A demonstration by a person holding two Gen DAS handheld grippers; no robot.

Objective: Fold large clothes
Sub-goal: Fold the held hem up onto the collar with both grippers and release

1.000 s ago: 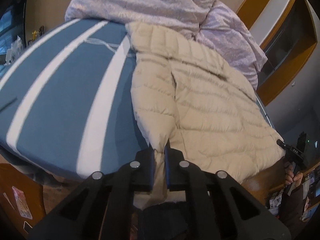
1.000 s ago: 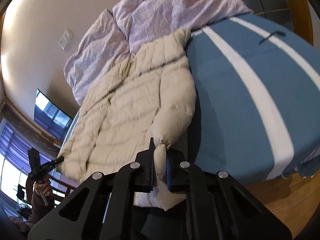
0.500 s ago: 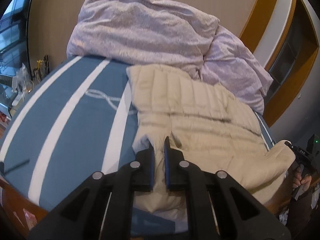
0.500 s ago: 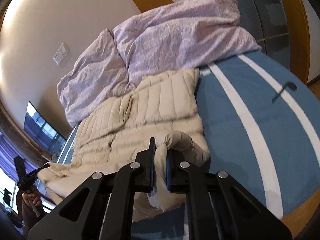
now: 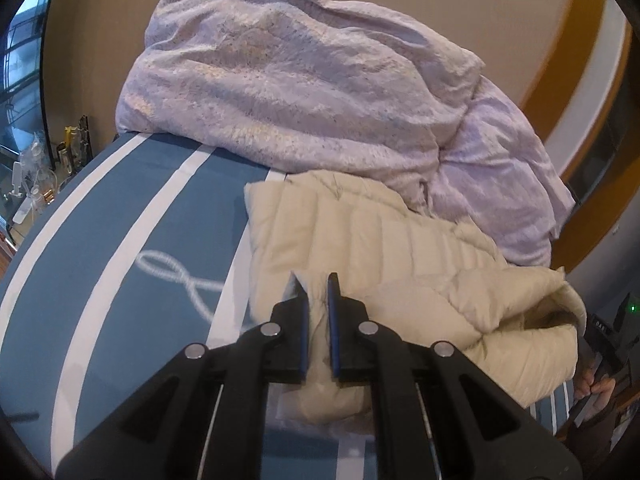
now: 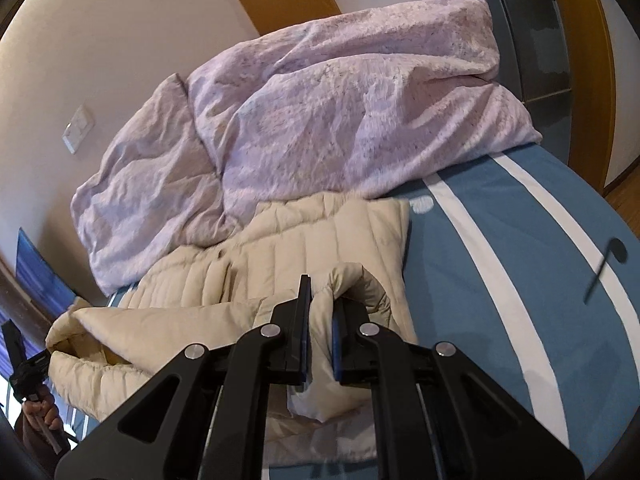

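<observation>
while both grippers are clamped on folds of a cream quilted jacket (image 5: 360,248), the fold is only partly made. the left gripper (image 5: 318,288) has its jaws nearly together with a pinch of the jacket's hem pressed between them, and the right gripper (image 6: 320,292) is just as narrow, closed on a puffy bunch of the same jacket (image 6: 280,256). outward from the tools, the near part of the garment is lifted and doubled over toward its far part, so the jacket lies humped and loosely rolled instead of flat. it rests on a bed with a blue cover with white stripes (image 5: 120,260), near the far edge of the bed, its top end touching a heaped lilac duvet (image 5: 300,80) that fills that edge. in the left view the jacket lies to the right of a white looped pattern on the cover; in the right view bare cover stretches away on the jacket's right. judging from this, the first lengthwise fold is under way: the lifted hem has yet to be laid down on the upper half, the sleeves look untucked, and smoothing and any second fold remain. both tools slant downward toward the bed, side by side. at the edge of each view the other hand (image 5: 596,384) can be seen gripping its tool's handle.
</observation>
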